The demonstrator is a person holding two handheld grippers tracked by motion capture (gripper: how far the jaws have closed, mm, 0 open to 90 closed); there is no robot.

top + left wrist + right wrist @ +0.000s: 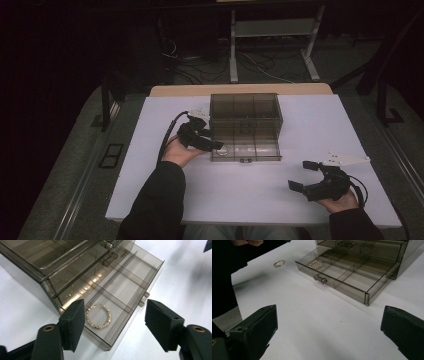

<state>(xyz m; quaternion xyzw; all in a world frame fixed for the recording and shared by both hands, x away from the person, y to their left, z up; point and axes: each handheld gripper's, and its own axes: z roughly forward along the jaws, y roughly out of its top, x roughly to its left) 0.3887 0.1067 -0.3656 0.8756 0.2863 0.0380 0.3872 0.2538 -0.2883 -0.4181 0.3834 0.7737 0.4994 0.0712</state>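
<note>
A smoky clear drawer box [245, 107] stands at the middle of the white table [150, 190]. Its bottom drawer [246, 150] is pulled out toward me. A gold beaded bracelet [98, 316] lies in the drawer's front left compartment, also seen in the right gripper view [317, 264]. My left gripper [214, 145] hovers over that corner, open, with nothing between its pads [75, 320]. A second gold ring-shaped piece [279, 263] lies on the table left of the drawer. My right gripper [301, 175] rests near the front right, open and empty.
The drawer has a small knob [320, 279] on its front and thin dividers making several compartments. The closed upper drawers carry knobs [110, 245]. A metal table frame [272, 30] and cables [200, 65] lie on the floor beyond the table.
</note>
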